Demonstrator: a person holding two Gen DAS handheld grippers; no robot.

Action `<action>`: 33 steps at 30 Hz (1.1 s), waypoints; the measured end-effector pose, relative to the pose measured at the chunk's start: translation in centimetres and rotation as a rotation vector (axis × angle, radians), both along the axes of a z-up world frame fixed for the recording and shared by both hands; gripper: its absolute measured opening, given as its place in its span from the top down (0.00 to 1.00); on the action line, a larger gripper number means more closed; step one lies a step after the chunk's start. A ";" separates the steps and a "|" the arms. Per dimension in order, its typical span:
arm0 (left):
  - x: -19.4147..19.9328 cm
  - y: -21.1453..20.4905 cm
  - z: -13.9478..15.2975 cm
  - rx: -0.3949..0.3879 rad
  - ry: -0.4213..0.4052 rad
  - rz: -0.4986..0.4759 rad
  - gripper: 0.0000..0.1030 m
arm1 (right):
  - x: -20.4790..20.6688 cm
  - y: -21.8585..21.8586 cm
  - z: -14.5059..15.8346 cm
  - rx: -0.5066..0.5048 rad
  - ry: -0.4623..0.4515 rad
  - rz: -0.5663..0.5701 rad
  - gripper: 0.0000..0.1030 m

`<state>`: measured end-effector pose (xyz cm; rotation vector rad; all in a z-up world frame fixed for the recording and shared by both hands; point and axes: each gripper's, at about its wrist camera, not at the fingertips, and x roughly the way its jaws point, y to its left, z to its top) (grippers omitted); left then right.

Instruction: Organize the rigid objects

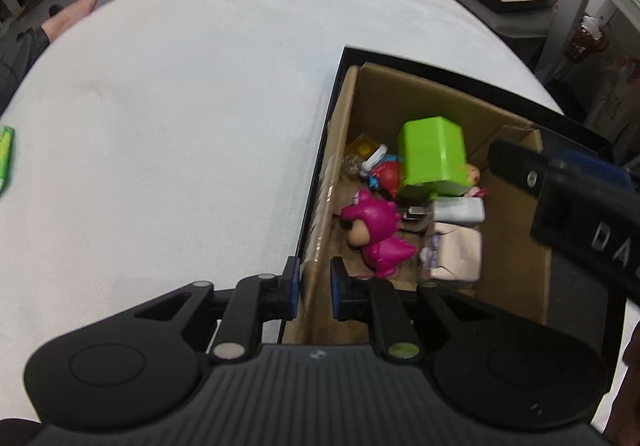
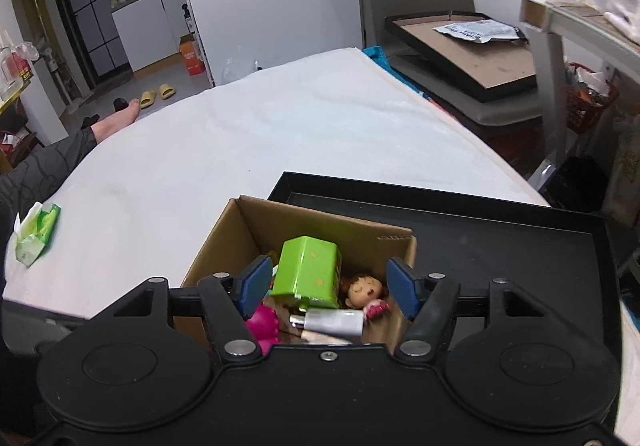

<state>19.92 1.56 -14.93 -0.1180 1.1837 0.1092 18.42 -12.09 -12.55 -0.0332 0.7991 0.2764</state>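
Observation:
An open cardboard box stands in a black tray on the white bed. Inside lie a green block, a pink figure, a small doll, a white charger and other small toys. My left gripper is shut on the box's near-left wall, one pad on each side. My right gripper hovers open over the box with the green block below its fingers; its body shows in the left wrist view.
A green tissue pack lies on the bed's left side. A person's leg and foot rest beyond the bed's far left edge. To the right stand a chair carrying a flat tray and a white table.

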 end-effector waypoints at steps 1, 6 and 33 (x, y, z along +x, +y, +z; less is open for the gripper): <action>-0.2 -0.1 0.5 0.001 -0.006 -0.004 0.85 | -0.3 -0.3 0.2 0.005 0.001 -0.012 0.36; -1.9 -0.4 2.6 -0.006 -0.030 -0.014 0.84 | -2.6 -1.7 2.0 0.026 -0.017 -0.051 0.27; -12.0 -1.9 11.1 -0.005 -0.168 -0.081 0.27 | -15.1 -7.6 10.7 0.116 -0.165 -0.266 0.00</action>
